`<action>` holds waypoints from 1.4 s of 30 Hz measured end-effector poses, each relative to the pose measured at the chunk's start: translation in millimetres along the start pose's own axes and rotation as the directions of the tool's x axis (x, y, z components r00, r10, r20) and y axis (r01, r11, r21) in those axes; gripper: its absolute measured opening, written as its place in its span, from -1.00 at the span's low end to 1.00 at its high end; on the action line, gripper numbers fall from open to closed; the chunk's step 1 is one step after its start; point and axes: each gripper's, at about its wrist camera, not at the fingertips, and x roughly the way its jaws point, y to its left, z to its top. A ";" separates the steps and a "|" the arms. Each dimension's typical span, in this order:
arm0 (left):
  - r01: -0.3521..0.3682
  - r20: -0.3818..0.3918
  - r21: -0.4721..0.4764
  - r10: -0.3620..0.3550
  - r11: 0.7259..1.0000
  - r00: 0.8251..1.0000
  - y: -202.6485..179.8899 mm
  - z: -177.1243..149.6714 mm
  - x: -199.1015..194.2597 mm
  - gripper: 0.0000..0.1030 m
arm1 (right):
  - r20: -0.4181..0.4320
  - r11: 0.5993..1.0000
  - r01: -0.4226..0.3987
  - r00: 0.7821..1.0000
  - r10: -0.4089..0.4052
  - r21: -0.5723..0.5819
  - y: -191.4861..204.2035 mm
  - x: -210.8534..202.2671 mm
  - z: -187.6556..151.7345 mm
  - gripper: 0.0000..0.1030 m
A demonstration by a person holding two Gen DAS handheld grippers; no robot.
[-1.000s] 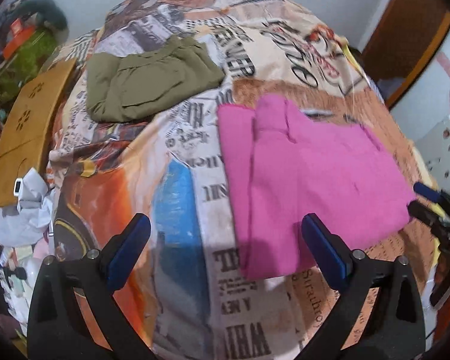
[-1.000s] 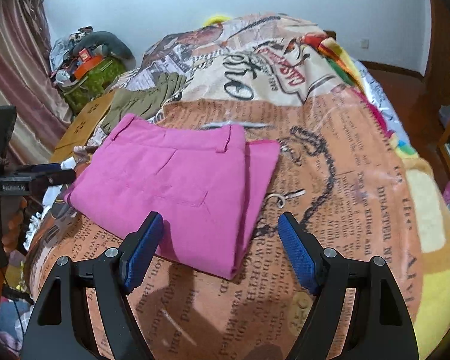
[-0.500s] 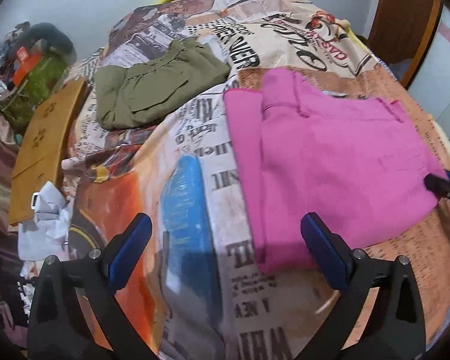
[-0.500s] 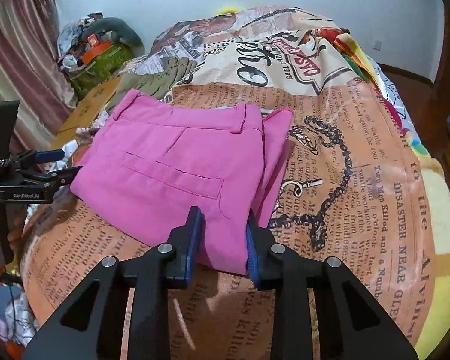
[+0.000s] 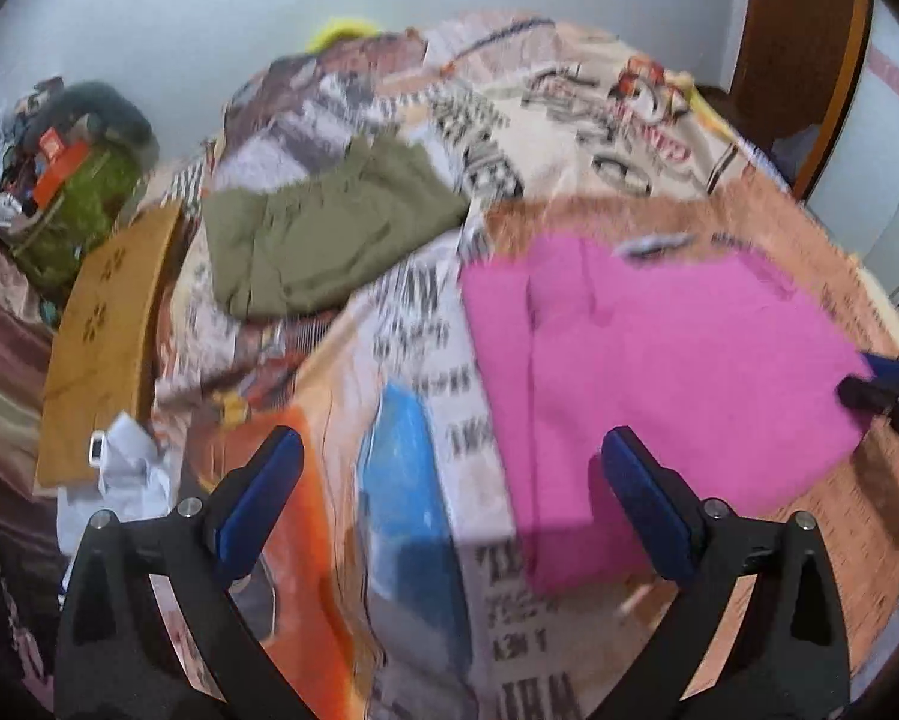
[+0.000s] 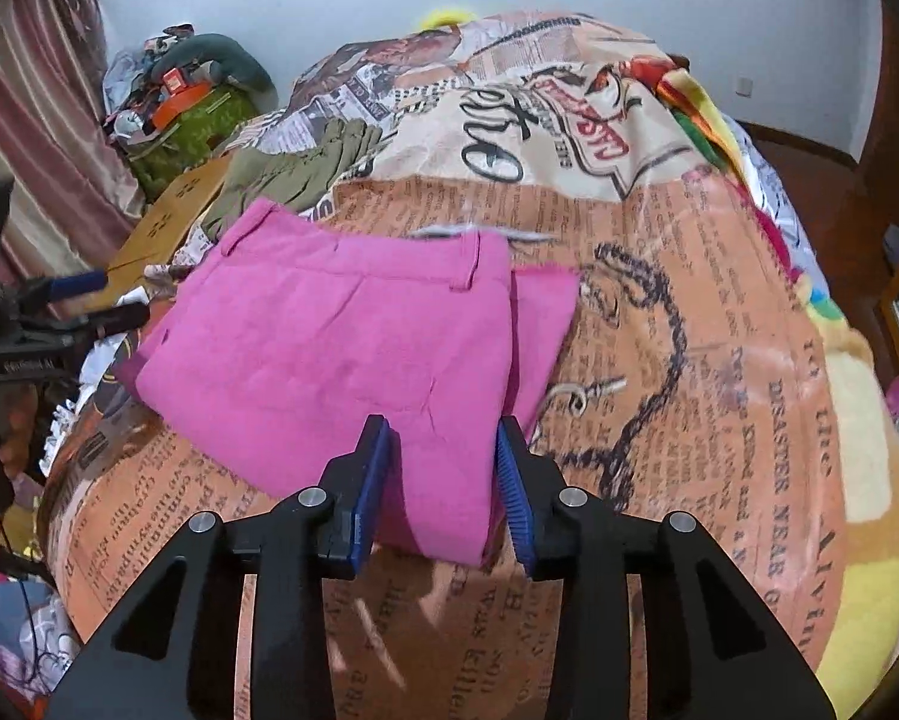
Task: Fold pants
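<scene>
A bed covered by a newspaper-print blanket in orange, cream and blue [image 6: 719,324] fills both views. On it lie folded bright pink fabric pants [image 6: 341,348], flat, waistband toward the far side. Beyond them, apart, rest folded olive-green pants [image 5: 323,234]. A tan wooden board [image 5: 101,324] sits at the bed's left edge. The right tongs [image 6: 443,486] are partly closed, blue pads flanking the pink pants' near corner; contact is unclear. The left tongs [image 5: 449,504] are spread wide, holding nothing.
</scene>
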 end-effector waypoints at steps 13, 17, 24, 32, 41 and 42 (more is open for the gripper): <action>0.044 0.039 0.061 -0.047 0.997 0.998 -29.7 54.7 26.5 0.75 | 0.053 0.999 -0.021 0.998 0.019 0.031 -18.1 14.0 45.4 -0.12; 0.085 -0.020 0.062 -0.084 0.994 0.996 -35.5 58.1 48.9 0.47 | 0.016 0.998 -0.038 0.999 0.037 0.045 -26.7 36.2 56.7 -0.12; 0.137 -0.056 0.067 -0.134 0.988 0.989 -39.9 53.0 72.8 -0.15 | -0.026 0.997 -0.081 0.996 0.081 0.008 -23.2 59.6 57.8 -0.45; 0.111 -0.033 0.061 -0.109 0.992 0.994 -39.1 49.3 81.8 -0.16 | -0.003 0.998 -0.016 1.000 0.015 -0.067 -21.1 60.5 53.6 -0.72; 0.087 -0.044 0.072 -0.084 0.994 0.995 -40.7 53.4 72.2 -0.15 | -0.033 0.996 0.015 0.999 -0.017 -0.084 -18.1 56.4 59.5 -0.70; 0.085 -0.044 0.070 -0.082 0.994 0.996 -40.3 53.8 70.2 -0.15 | -0.032 0.996 0.022 0.999 -0.025 -0.089 -17.0 53.5 60.3 -0.69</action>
